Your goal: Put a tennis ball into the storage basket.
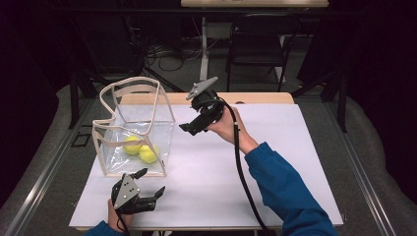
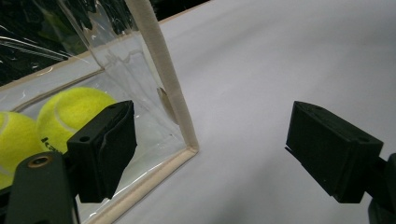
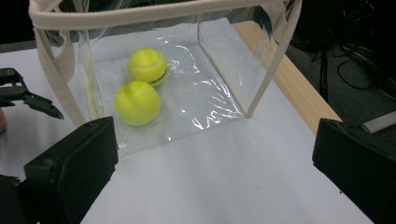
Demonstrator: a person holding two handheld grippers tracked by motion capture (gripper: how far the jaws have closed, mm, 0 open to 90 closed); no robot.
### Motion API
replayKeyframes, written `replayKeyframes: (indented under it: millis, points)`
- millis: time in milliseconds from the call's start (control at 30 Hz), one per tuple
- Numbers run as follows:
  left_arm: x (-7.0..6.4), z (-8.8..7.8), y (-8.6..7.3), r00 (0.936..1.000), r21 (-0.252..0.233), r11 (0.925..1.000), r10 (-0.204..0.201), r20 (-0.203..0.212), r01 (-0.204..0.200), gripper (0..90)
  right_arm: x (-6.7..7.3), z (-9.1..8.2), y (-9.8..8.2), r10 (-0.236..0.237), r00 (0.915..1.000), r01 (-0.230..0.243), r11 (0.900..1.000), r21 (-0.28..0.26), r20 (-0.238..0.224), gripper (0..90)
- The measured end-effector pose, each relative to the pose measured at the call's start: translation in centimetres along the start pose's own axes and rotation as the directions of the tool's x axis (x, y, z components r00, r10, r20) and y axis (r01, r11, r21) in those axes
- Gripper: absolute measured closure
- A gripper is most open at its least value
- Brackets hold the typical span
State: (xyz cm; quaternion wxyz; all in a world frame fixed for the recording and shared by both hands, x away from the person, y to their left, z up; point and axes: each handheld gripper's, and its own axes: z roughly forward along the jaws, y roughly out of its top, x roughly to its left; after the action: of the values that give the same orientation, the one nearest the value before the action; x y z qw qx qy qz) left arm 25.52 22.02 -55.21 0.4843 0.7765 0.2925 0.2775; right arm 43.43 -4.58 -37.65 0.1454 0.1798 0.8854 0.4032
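A clear plastic tote bag [image 1: 135, 129] with cream fabric trim stands open on the white tabletop [image 1: 275, 162], toward its left side, with two yellow tennis balls [image 1: 141, 149] resting side by side on the bag's floor, touching each other. In the high view, the person's left gripper [image 1: 150, 184] is low at the table's near edge, just in front of the bag's near right corner, its two black jaws spread apart and holding nothing. The left gripper view looks past those parted jaws at the bag's trimmed corner seam [image 2: 163, 79], with the balls visible through the clear wall behind the left jaw. The right gripper [image 1: 189, 129], held in a hand [image 1: 227, 125] reaching out of a blue sleeve [image 1: 287, 189], hangs in the air just to the right of the bag and a little below its rim, jaws pointing toward the bag's side. The right gripper view shows its jaws wide apart and empty, with the bag and both balls between and beyond them. A wooden strip [image 1: 255, 98] edges the table's far side, and a black chair [image 1: 258, 42] stands beyond it.
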Motion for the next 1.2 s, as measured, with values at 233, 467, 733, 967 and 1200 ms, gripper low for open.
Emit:
replayKeyframes:
  millis: [233, 467, 733, 967, 1200]
  points:
    - [-0.1, 0.1, 0.0, 1.0, 0.002, 1.0, 0.0, 0.001, 0.0, 16.0, -0.3, -0.4, -2.1, 0.01, 0.9999, -0.01, 0.999, 0.034, 0.01, 0.0]
    - [-0.1, 0.0, 0.0, 1.0, 0.003, 1.0, 0.001, 0.002, -0.001, 16.0, 0.2, -0.7, -4.4, 0.013, 0.9999, -0.014, 0.997, 0.072, 0.01, 0.0]
    - [0.0, 0.1, 0.0, 1.0, 0.0, 1.0, -0.002, 0.004, 0.002, 16.0, 0.4, -0.8, -5.0, 0.005, 0.9999, -0.006, 0.996, 0.084, 0.013, 0.0]
    - [0.0, 0.1, 0.0, 1.0, 0.002, 1.0, -0.003, 0.001, 0.003, 16.0, 0.6, -1.2, -6.6, 0.013, 0.9997, -0.015, 0.996, 0.087, 0.02, 0.0]
    - [-0.1, 0.1, 0.0, 1.0, 0.003, 1.0, -0.002, 0.002, 0.002, 16.0, 0.9, -1.7, -8.6, 0.022, 0.9988, -0.026, 0.996, 0.088, 0.044, 0.0]
